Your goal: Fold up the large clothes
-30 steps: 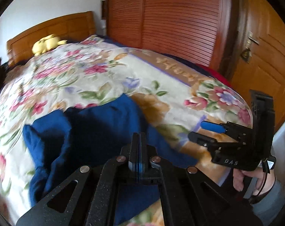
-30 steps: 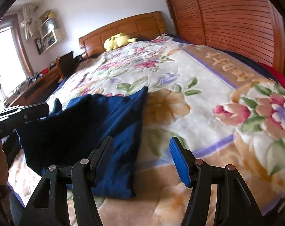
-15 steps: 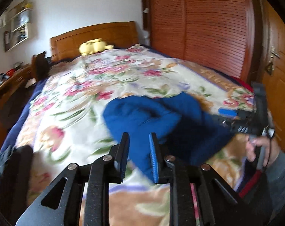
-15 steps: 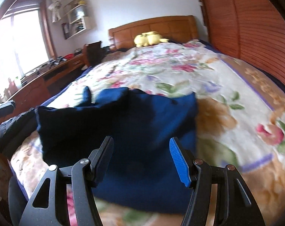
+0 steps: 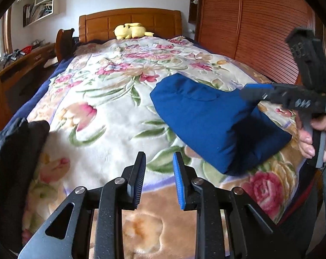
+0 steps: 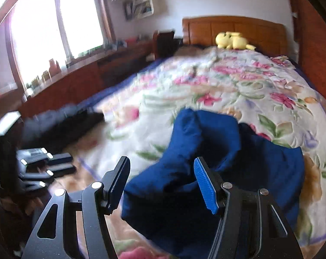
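Folding looks to be between passes; the blue garment lies bunched in a thick wad on the floral bedspread, at about three o'clock in the left wrist view and at five o'clock, close under the camera, in the right wrist view. It is doubled over but lumpy, so my judgement is that the task is partway along, with smoothing or another fold yet to do.

Left gripper sits at six o'clock in its own view, jaws narrow and opening, with nothing between them but bare bedspread; it is well apart from the garment. Right gripper stands moderately wide; blue cloth fills the gap as seen from its camera, yet the pads do not appear to press on it, and whether the cloth touches them I cannot tell through the blur.

Next move, as I read it, calls for finding a clean edge or corner of the wad, closing on a single layer, and spreading it flat before folding; the left gripper would have to travel toward three o'clock to help.

Left wrist view alone shows the right gripper from outside, hovering over the garment's upper edge, with the person's hand on its handle; also a dark garment at nine o'clock. Right wrist view alone shows the window at ten o'clock, and the left gripper at eight o'clock.
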Demonstrator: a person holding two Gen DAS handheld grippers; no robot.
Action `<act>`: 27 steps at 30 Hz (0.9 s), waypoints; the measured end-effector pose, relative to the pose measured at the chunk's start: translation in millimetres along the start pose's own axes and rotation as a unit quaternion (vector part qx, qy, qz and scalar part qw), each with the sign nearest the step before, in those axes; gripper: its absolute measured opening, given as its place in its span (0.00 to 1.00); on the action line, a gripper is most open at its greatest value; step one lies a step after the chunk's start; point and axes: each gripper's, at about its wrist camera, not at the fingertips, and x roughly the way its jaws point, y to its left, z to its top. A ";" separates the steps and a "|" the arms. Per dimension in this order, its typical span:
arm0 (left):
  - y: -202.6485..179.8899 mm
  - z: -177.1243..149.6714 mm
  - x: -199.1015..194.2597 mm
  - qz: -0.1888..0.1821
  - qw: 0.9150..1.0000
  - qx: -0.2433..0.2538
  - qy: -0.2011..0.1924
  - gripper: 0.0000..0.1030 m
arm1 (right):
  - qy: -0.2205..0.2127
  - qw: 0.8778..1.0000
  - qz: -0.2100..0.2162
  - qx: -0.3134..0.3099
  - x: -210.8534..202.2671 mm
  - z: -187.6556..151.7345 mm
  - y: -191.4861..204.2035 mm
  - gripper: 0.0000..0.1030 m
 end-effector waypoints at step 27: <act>-106.8 95.4 103.1 -0.098 0.992 0.082 0.006 0.29 | -0.003 0.985 -0.122 0.126 -75.0 -130.2 -189.7 0.15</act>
